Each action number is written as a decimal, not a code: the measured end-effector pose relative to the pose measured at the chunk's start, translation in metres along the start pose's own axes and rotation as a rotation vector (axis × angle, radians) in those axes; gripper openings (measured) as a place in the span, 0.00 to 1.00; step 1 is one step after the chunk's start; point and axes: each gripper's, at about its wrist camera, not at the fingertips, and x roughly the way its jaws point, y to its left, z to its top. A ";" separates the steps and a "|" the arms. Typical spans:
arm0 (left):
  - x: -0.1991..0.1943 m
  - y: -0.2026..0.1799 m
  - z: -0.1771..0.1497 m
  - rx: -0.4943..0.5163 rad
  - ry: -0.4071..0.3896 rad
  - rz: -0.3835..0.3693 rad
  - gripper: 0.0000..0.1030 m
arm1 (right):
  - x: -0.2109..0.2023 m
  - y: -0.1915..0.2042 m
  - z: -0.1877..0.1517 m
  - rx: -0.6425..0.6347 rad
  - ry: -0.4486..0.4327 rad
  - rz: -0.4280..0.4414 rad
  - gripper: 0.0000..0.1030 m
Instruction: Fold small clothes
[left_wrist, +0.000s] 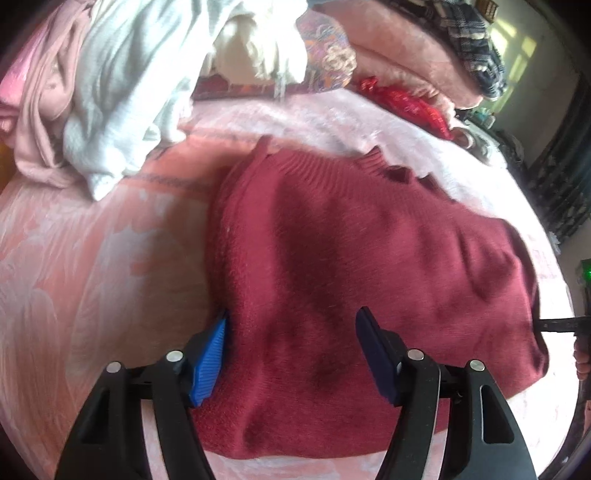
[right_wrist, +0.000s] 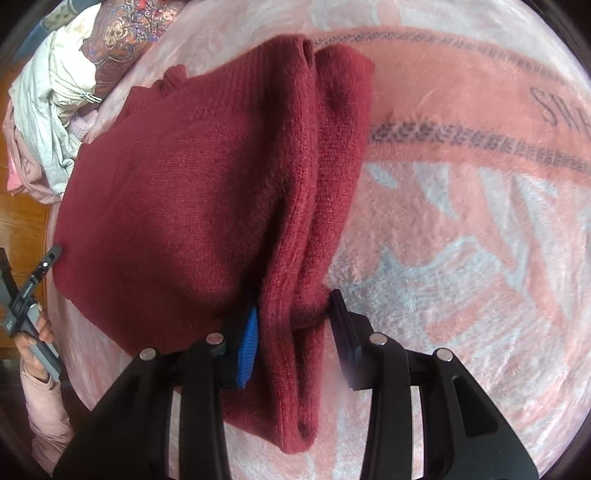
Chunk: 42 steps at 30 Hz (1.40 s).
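Maroon knit fills the near field of both wrist views: a small sweater (left_wrist: 369, 277), lying on a pink patterned blanket (left_wrist: 92, 277) spread over the bed.

Right gripper (right_wrist: 293, 325): jaws set fairly narrow, with a bunched lengthwise ridge of the sweater (right_wrist: 207, 184) between the blue pad and the dark pad. Whether the pads actually press the cloth cannot be told; the ridge sits between them and looks gathered there. This ridge is judged to be a sleeve or side panel already turned in over the body.

Left gripper (left_wrist: 291, 343): jaws wide, straddling the near hem, the blue pad at the sweater's left edge, the dark pad over the body. Nothing is clamped. In the right wrist view this gripper is seen at the far side of the garment, held by the person's hand (right_wrist: 38, 332).

Step in hand, as judged: the lengthwise fold is being made, the crosswise fold not yet done. The ribbed collar lies toward the far edge of the bed.

Next move, as judged: the gathered ridge is to be laid flat, then the hem pinched at both corners and carried toward the collar. Thick knit is expected to spring back, so a firm pinch through both layers would be needed.

Farther off, a heap of pale clothes (left_wrist: 122, 85) is noted at the far left corner of the bed, and folded pink bedding (left_wrist: 402, 62) behind.
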 end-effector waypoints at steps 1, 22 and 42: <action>0.004 0.004 0.000 -0.011 0.013 0.001 0.66 | -0.002 -0.001 -0.002 -0.005 -0.003 0.002 0.30; 0.022 0.032 0.003 -0.065 0.085 -0.109 0.68 | -0.016 0.012 -0.003 0.029 -0.031 -0.045 0.19; -0.010 0.059 0.007 -0.156 0.054 -0.204 0.68 | -0.043 0.195 0.038 -0.231 -0.086 -0.070 0.18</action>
